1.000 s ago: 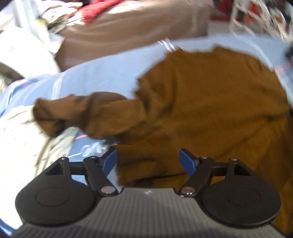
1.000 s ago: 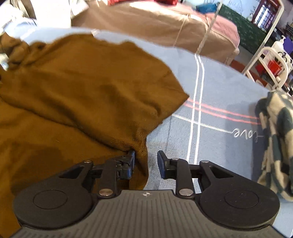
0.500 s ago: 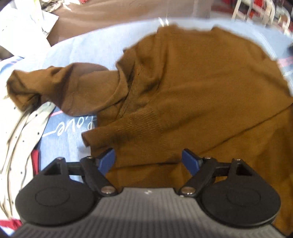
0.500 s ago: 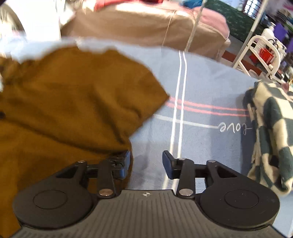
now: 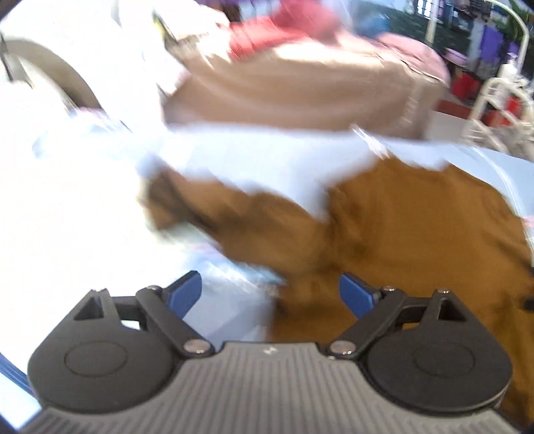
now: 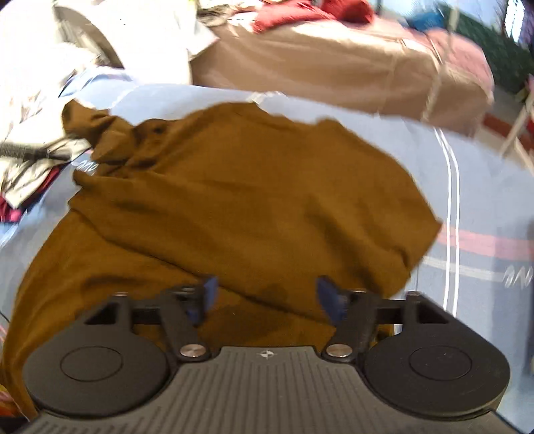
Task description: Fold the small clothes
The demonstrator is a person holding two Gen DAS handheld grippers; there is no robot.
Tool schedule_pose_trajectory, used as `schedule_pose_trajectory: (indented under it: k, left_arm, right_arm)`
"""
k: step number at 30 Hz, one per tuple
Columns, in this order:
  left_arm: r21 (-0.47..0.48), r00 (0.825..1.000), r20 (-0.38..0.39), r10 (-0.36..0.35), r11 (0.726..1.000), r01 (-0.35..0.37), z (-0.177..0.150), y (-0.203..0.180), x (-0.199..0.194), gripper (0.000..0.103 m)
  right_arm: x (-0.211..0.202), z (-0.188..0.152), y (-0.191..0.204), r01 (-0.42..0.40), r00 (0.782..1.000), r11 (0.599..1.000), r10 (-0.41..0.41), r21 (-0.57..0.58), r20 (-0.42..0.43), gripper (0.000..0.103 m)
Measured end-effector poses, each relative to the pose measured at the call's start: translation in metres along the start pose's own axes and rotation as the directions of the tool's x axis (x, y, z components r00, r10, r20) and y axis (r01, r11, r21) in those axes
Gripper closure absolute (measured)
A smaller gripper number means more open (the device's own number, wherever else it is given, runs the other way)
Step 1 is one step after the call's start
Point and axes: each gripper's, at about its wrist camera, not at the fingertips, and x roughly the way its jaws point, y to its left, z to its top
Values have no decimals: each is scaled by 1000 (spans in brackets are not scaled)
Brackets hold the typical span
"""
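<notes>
Both the left gripper and right gripper are hanging wide apart and empty, having just been opening, so the brown sweater's bunched sleeve is risking a lopsided fold.

Matt brown knit garment

A light blue blanket covers the surface, marked with two thin white lines running away from the camera, a pink stripe crossing them at the right, and some white script lettering. Behind it sits a large tan bundle tied with pale string, and dark red cloth lies on top of that. At the left edge is a heap of white and patterned fabric. A white rack stands at the far right, blurred.
</notes>
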Motion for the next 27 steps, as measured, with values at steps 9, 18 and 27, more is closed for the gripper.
schedule_pose_trajectory:
  k: [9,18,27]
  left_arm:
    - [188,995,23,102,977,-104,44,60,32,22]
    - [181,997,-76,-8,983,22,32,64,79,100]
    - [-8,994,102,-27,1000,28,95,122,-17,102]
  right_arm:
    - [-1,29,39,-125,992,990,125,-65,11,0]
    - [7,27,31,-129,990,988,133,85,-50,0]
    - [2,20,6,-121,991,962,131,243,-27,0]
